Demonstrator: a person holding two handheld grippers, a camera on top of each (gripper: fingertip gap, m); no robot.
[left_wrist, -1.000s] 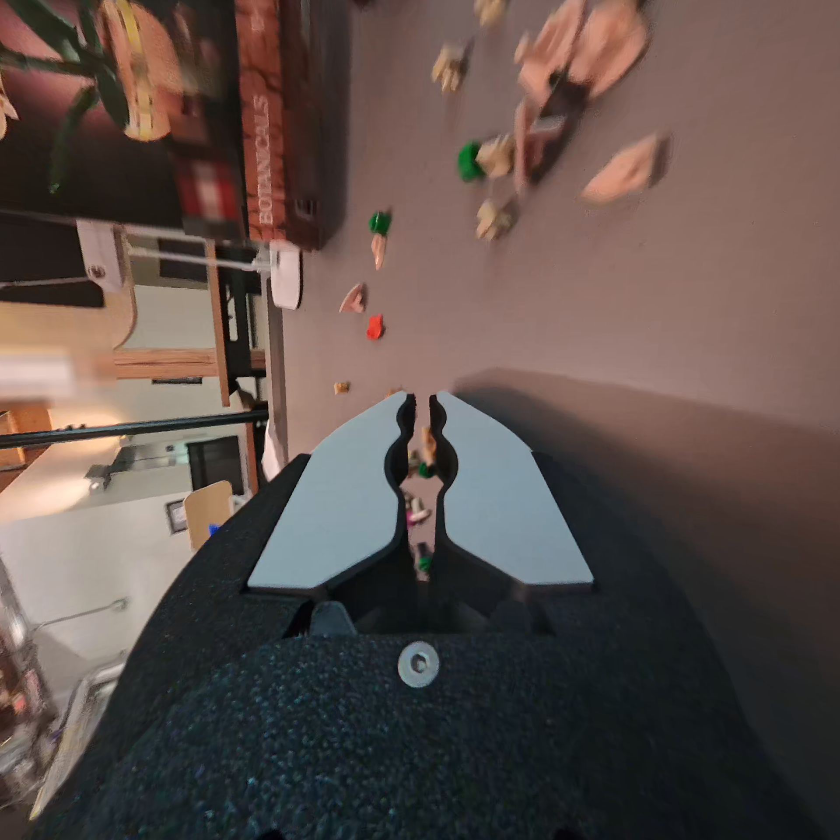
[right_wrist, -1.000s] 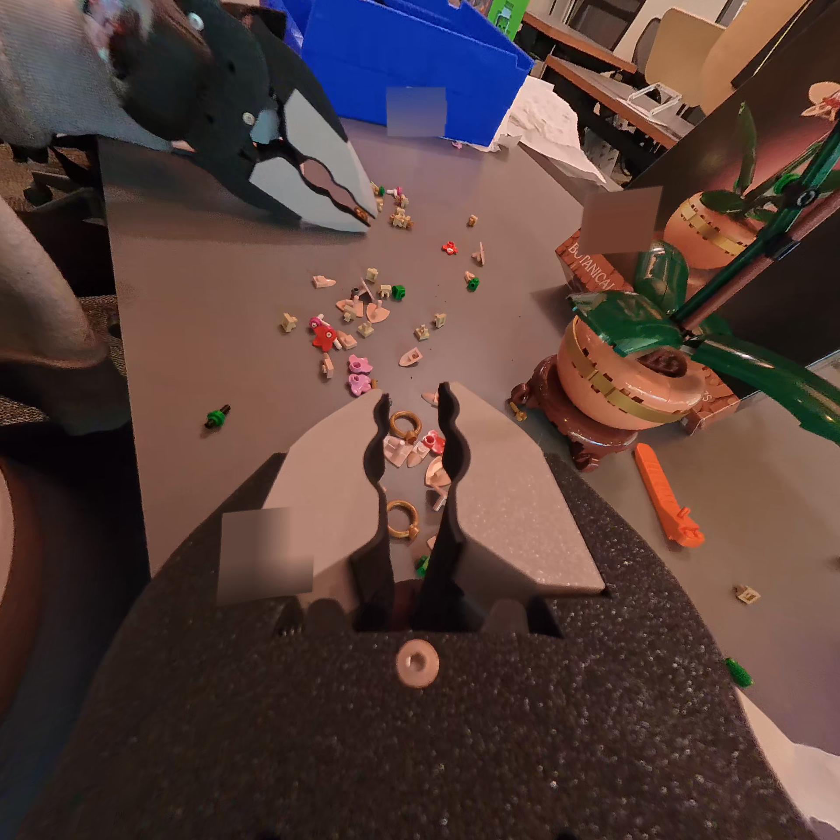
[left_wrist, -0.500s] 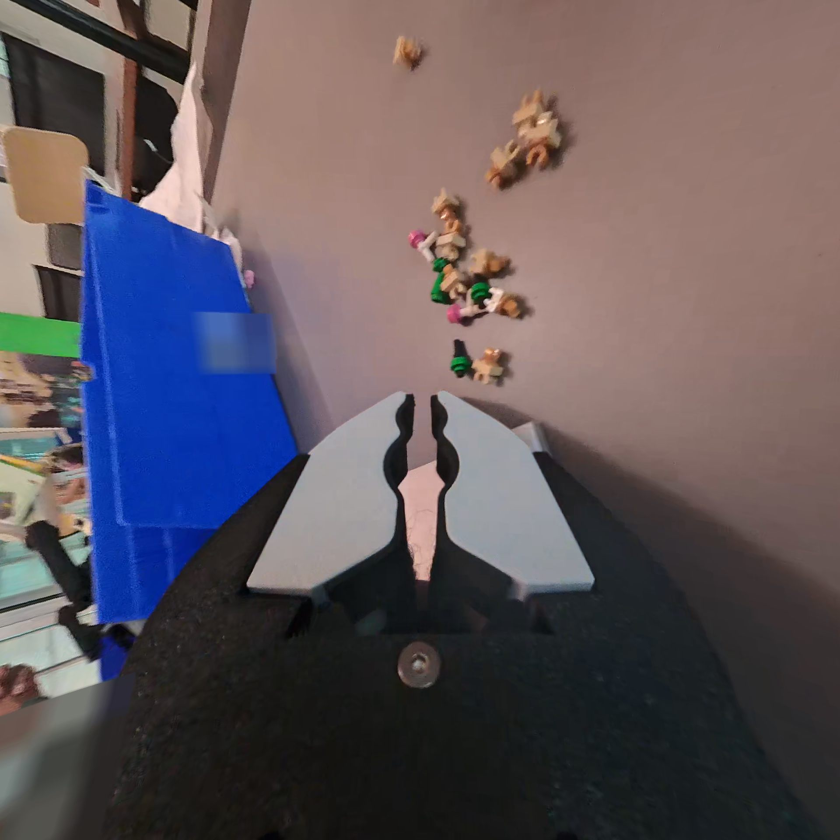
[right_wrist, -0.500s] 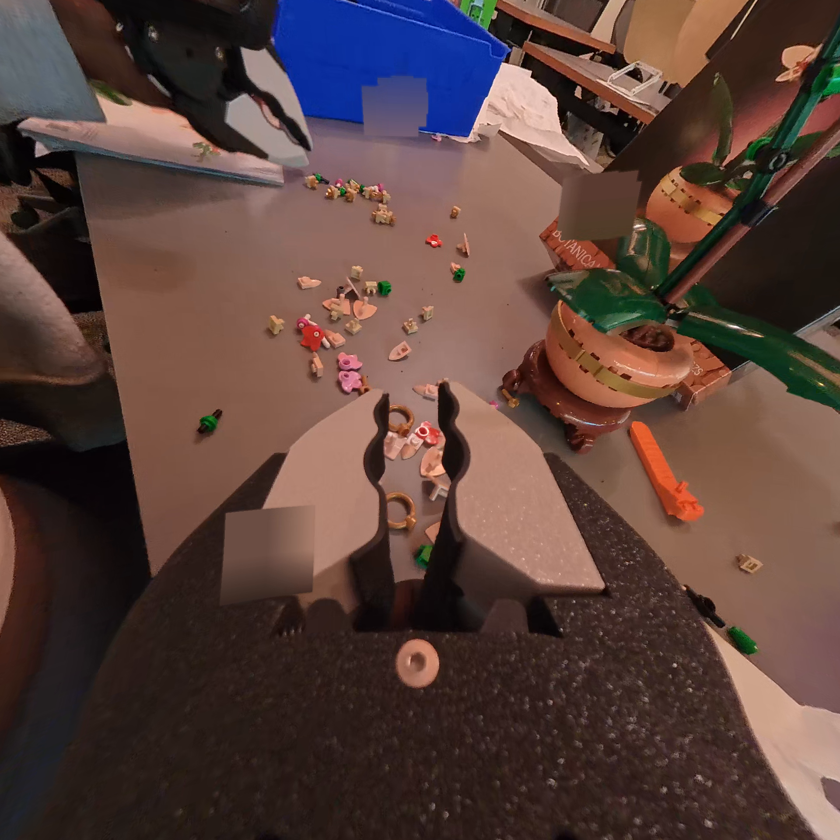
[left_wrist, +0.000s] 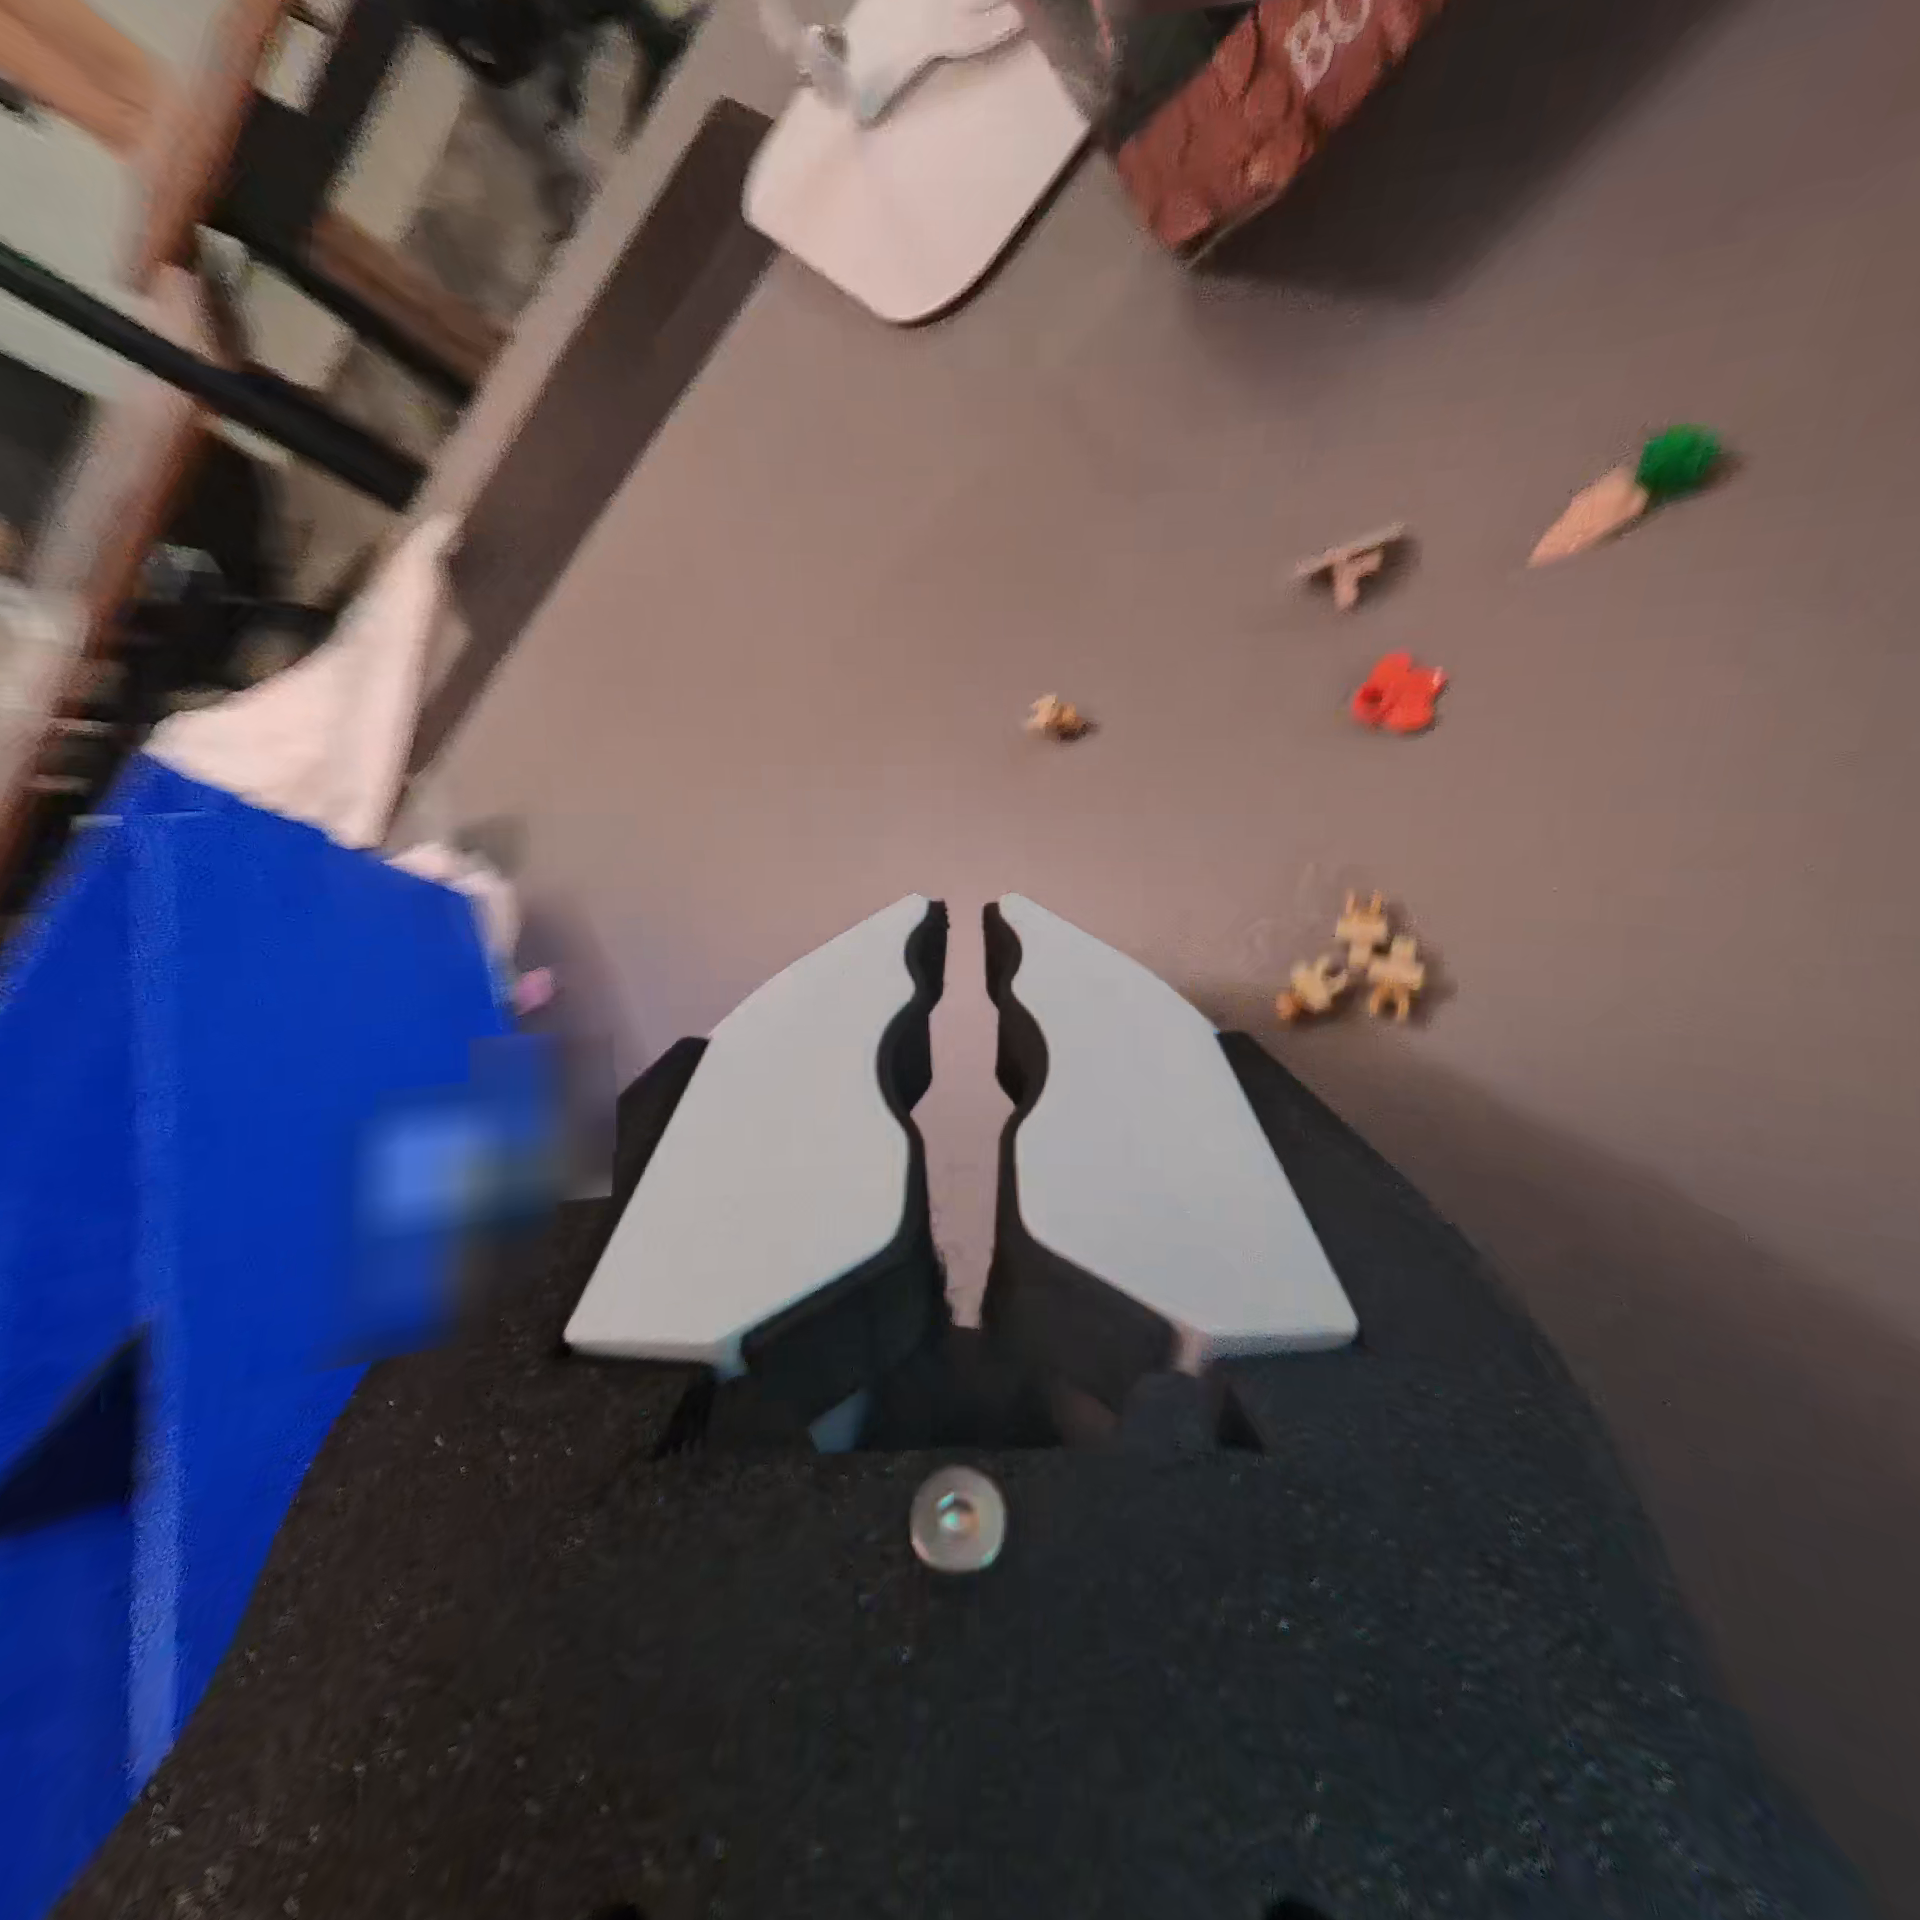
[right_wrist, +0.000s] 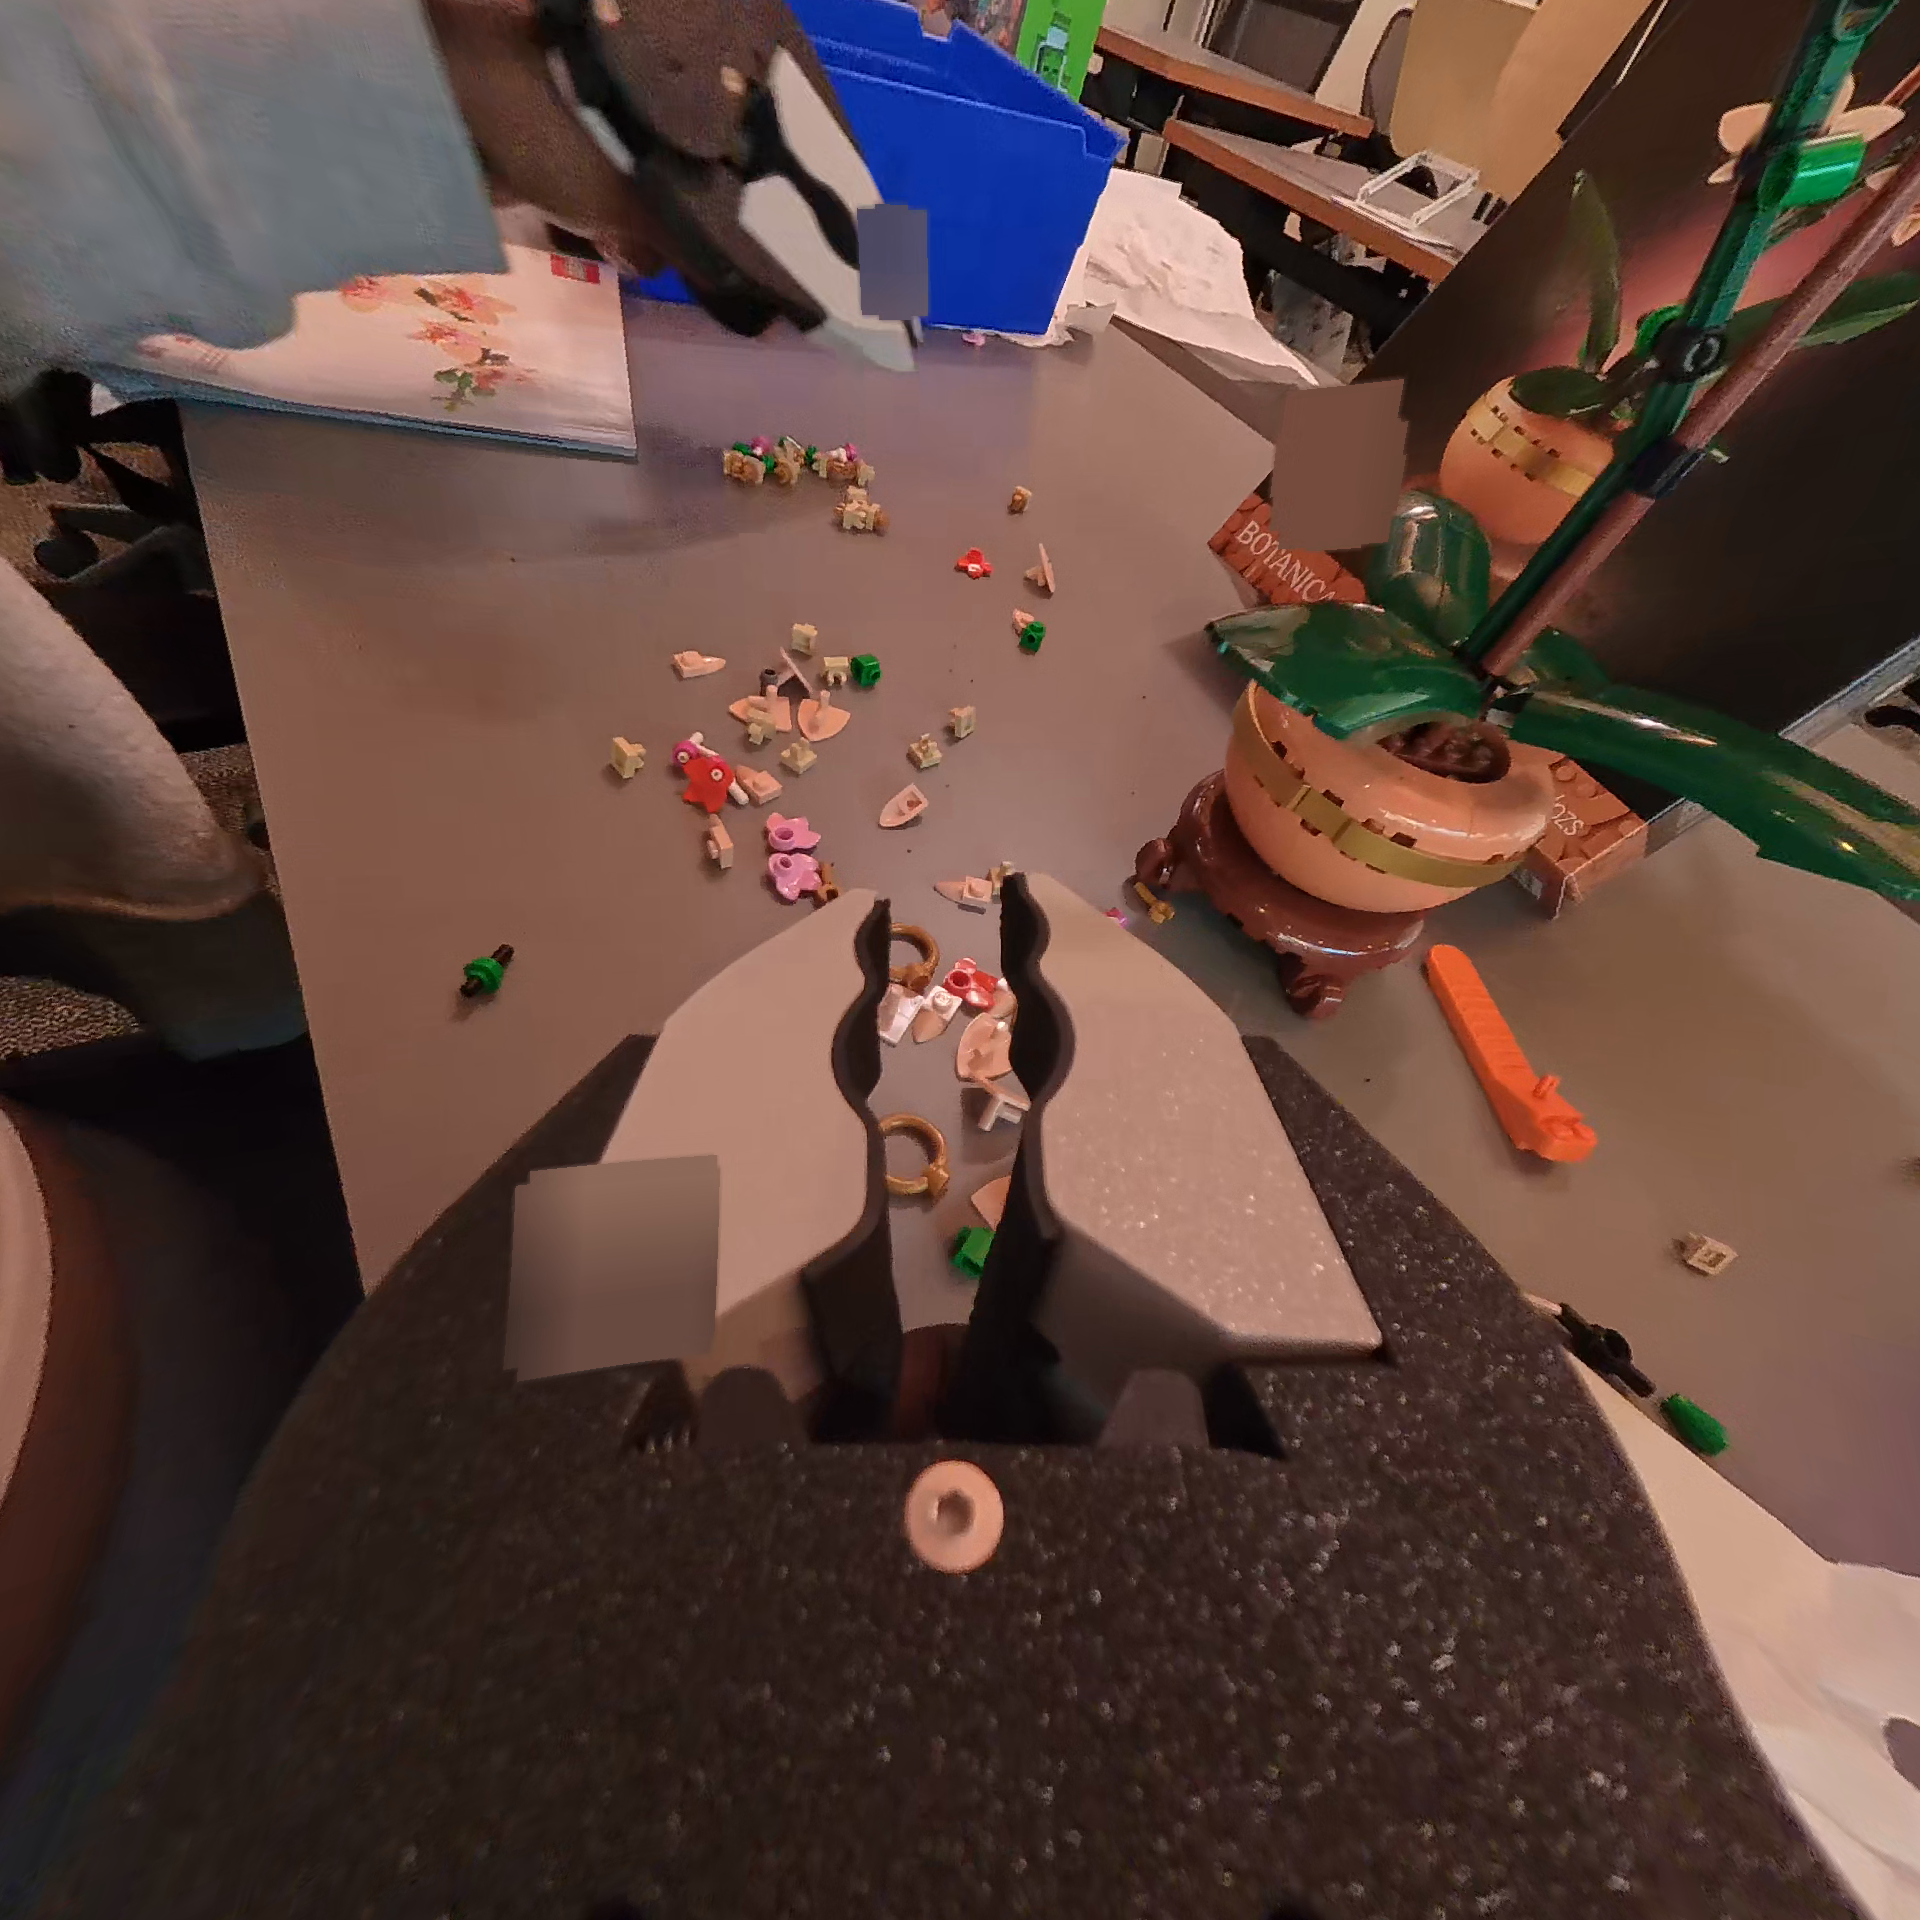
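My right gripper (right_wrist: 945, 894) is open and empty, low over loose small bricks on the grey table (right_wrist: 468, 644). Two gold rings (right_wrist: 912, 951) and a small red piece (right_wrist: 971, 982) show between its fingers. My left gripper (left_wrist: 966, 909) has its jaws almost together and holds nothing I can see; a pale surface shows through the slit. It hovers beside the blue bin (left_wrist: 208, 1143), with a tan cluster (left_wrist: 1361, 961) and a red piece (left_wrist: 1397, 694) ahead to its right. In the right wrist view the left gripper (right_wrist: 894, 343) is in front of the bin, right of a flower-printed booklet (right_wrist: 468, 353).
A brick-built plant in a tan pot (right_wrist: 1371, 821) stands to the right, with its dark box (right_wrist: 1766, 416) behind it. An orange separator tool (right_wrist: 1496, 1070) lies near the pot. Crumpled white paper (right_wrist: 1164, 270) lies past the blue bin (right_wrist: 987, 177). Pieces are scattered mid-table.
The left gripper has swung from the loose pieces toward the blue bin and turned; its view is blurred. The booklet now lies at the table's far left. The right gripper has barely moved.
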